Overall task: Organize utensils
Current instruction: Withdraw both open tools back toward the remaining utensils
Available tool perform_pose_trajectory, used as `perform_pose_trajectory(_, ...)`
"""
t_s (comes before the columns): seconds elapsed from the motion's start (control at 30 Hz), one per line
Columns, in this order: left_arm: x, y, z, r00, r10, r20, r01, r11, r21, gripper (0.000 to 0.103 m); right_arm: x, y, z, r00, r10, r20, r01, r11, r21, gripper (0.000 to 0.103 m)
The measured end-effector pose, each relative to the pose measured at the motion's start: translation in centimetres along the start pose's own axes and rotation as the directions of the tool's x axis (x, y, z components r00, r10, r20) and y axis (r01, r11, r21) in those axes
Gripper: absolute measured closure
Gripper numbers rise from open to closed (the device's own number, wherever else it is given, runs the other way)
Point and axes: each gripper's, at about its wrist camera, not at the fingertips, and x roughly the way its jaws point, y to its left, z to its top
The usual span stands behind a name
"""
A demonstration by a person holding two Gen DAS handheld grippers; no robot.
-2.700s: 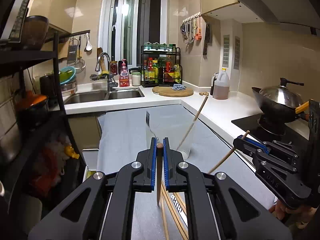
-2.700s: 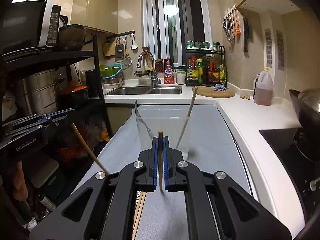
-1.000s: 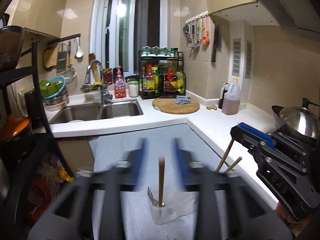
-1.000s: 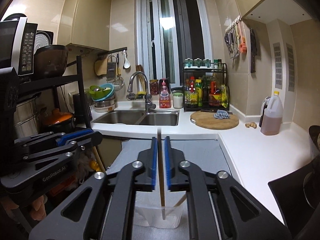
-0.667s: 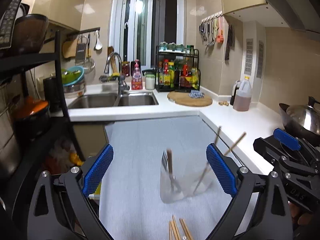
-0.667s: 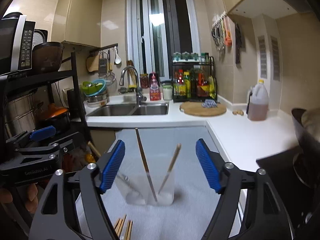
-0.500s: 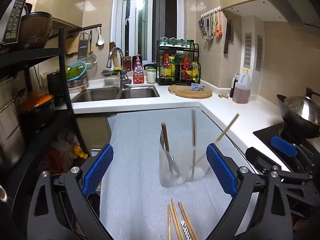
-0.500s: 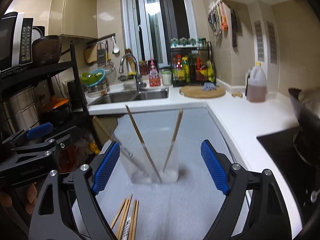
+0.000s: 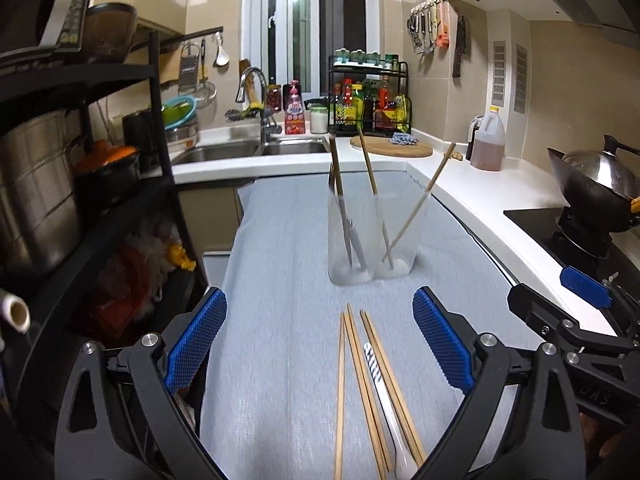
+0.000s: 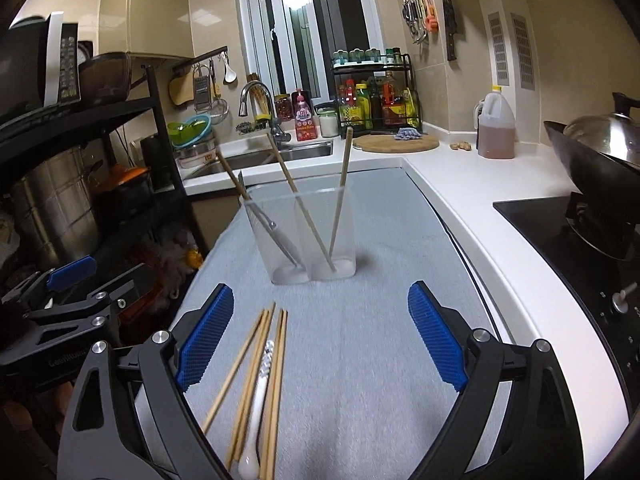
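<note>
Utensils are partly sorted: the clear plastic two-compartment holder at frame centre on the grey-covered desk already holds three wooden chopsticks and a metal fork. Several loose wooden chopsticks and a white spoon lie at lower centre, not yet stowed. Left gripper is wide open and empty; right gripper is opening, with nothing held. The black wok stands far right, clear of the path.

Blue pads on black fingers; tan chopsticks; white spoon w/ striped handle; pale-blue mat.
</note>
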Motion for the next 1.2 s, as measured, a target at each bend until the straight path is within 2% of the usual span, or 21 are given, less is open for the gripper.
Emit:
perform_pose_trajectory(0.23, -1.0, 0.2, -4.0, 0.999, 0.021, -0.047, -0.021, 1.000, -0.006, 0.012, -2.1, 0.5, -4.2, 1.000, -0.026, -0.008, 0.026, 0.999, -0.048, 0.015)
perform_pose_trajectory(0.47, -2.1, 0.1, -6.9, 0.997, 0.024, -0.080, -0.025, 1.000, -0.017, 0.012, -3.6, 0.6, -6.6, 0.999, -0.021, -0.026, 0.020, 0.999, -0.050, 0.015)
perform_pose_trajectory(0.97, -3.6, 1.5, -10.4, 0.994, 0.058, -0.090, -0.064, 0.996, -0.064, 0.012, -4.4, 1.1, -9.8, 0.999, -0.021, -0.042, 0.018, 0.997, -0.077, 0.015)
perform_pose_trajectory(1.2, -3.5, 1.2, -10.9, 0.994, 0.062, -0.090, -0.066, 0.997, -0.046, 0.012, -3.9, 0.8, -10.3, 0.997, -0.035, -0.065, 0.031, 0.997, -0.067, 0.015)
